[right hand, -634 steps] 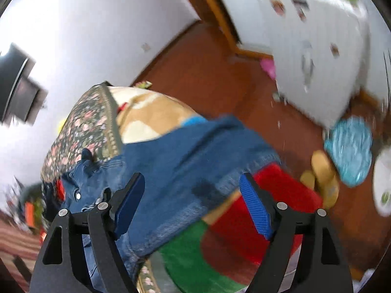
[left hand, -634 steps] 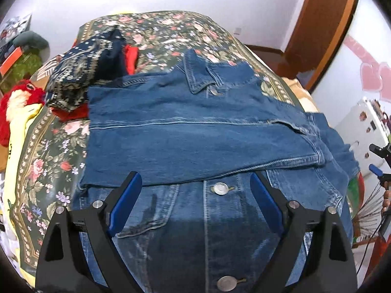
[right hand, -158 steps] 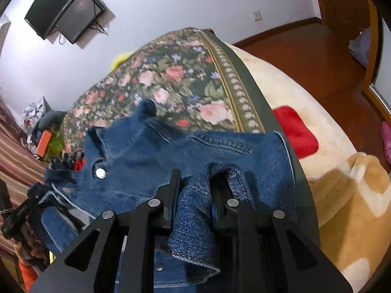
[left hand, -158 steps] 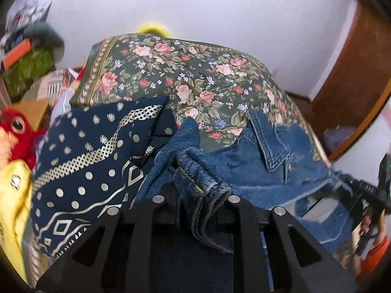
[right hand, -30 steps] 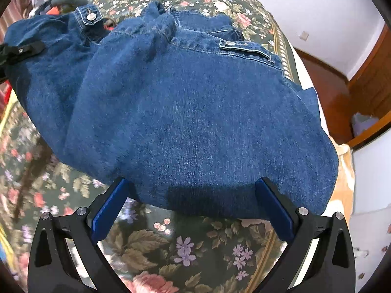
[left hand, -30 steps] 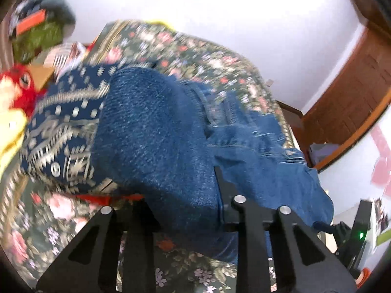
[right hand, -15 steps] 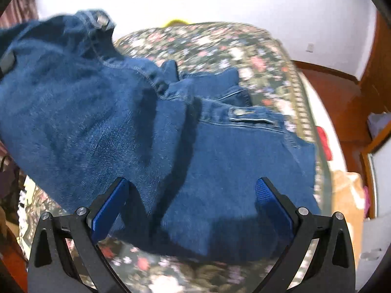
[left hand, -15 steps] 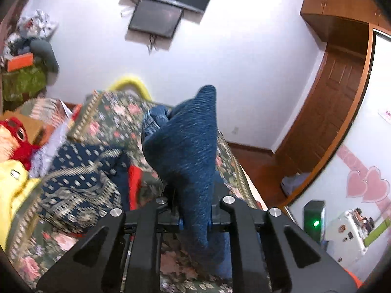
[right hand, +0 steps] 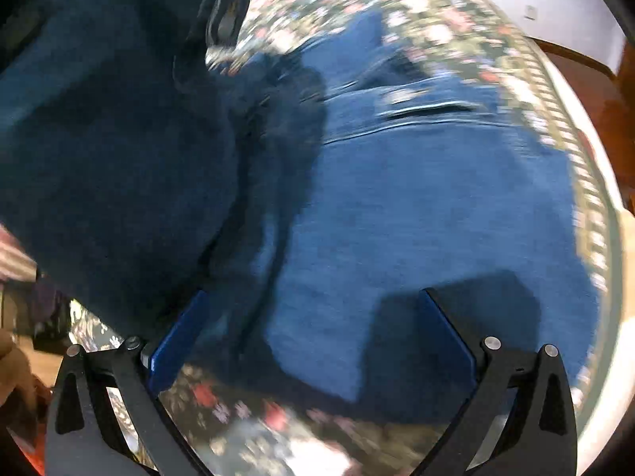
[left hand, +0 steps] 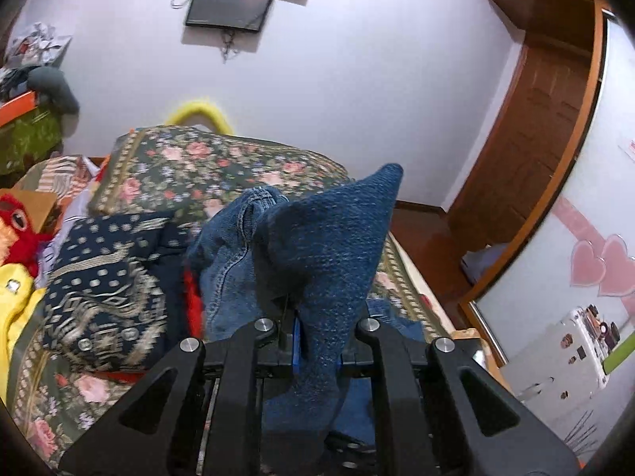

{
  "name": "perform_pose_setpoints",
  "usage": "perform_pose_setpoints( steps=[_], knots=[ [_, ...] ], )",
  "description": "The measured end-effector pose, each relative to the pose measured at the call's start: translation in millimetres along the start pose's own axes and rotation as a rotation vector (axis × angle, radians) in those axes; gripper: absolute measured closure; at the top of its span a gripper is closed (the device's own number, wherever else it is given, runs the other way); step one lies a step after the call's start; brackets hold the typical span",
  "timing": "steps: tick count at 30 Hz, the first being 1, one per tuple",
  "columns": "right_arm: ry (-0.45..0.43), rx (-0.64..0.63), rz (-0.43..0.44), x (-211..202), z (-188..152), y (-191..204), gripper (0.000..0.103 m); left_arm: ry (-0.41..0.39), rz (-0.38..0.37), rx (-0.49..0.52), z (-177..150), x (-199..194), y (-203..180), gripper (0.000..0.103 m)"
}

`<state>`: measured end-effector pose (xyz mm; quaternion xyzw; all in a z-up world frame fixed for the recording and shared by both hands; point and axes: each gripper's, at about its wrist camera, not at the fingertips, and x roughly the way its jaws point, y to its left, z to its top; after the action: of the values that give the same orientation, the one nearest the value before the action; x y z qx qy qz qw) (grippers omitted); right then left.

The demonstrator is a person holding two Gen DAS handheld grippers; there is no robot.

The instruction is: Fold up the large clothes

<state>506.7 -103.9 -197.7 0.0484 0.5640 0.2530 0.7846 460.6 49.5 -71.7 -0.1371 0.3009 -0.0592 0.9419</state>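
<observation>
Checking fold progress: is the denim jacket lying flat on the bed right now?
No. The left tool pinches a bunched corner of the denim jacket raised above the bed; the rest drapes below.

The right claw [right hand: 313, 341] gapes wide over the blurred denim jacket [right hand: 416, 206]; floral bedspread [right hand: 432, 8] beneath.

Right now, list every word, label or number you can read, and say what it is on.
None can be read.
Wall screen: dark, no text shows.
Stickers on the white cabinet: too small to read.
Jacket button: blurred.
Pink hearts on the wall: shapes only, no words.
</observation>
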Motion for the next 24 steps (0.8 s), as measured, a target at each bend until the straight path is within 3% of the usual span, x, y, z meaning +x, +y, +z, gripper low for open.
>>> perform_pose_setpoints(
  steps=[6, 9, 11, 16, 20, 23, 24],
  knots=[
    [-0.122, 0.089, -0.088, -68, -23, -61, 0.000, 0.010, -0.085, 0.100, 1, 21, -71, 0.093],
    [-0.142, 0.119, -0.142, -84, -30, -78, 0.000, 0.041, -0.156, 0.222, -24, 35, -116, 0.093],
    [-0.139, 0.129, -0.172, -88, -34, -92, 0.000, 0.122, -0.215, 0.283, -51, 52, -140, 0.093],
    [-0.119, 0.132, -0.237, -103, -69, -117, 0.000, 0.340, -0.250, 0.340, -105, 89, -153, 0.093],
    [-0.102, 0.166, -0.240, -108, -86, -129, 0.000, 0.418, -0.229, 0.413, -131, 95, -153, 0.093],
    [-0.115, 0.179, -0.239, -119, -91, -129, 0.000, 0.449, -0.224, 0.411, -136, 95, -144, 0.091],
    [-0.123, 0.182, -0.238, -123, -92, -128, 0.000, 0.458, -0.219, 0.408, -135, 93, -142, 0.086]
  ],
)
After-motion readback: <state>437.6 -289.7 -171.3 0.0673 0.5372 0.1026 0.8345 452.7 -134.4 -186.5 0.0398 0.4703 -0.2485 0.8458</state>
